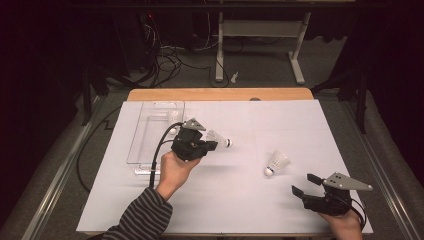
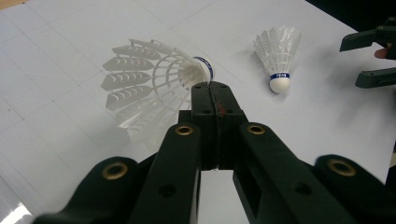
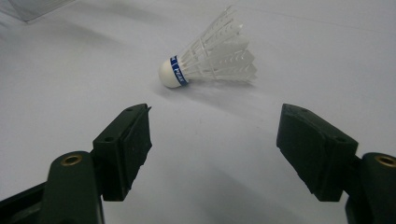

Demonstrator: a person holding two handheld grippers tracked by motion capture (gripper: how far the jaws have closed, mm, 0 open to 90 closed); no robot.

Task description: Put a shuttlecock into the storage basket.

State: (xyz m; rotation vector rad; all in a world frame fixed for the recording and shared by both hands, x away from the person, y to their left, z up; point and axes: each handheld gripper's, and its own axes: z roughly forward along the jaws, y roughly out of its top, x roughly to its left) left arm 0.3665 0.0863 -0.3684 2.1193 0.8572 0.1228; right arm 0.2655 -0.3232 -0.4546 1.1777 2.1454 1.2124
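A white feathered shuttlecock with a blue band around its cork (image 2: 154,88) is pinched by its skirt edge at the tip of the left gripper (image 2: 211,88), whose jaws are pressed together on it above the white sheet-covered table (image 1: 240,210). A clear plastic tray (image 1: 145,135) lies just behind that gripper. A second, matching shuttlecock (image 3: 210,58) lies on its side just ahead of the right gripper (image 3: 215,140), whose jaws stand spread wide.
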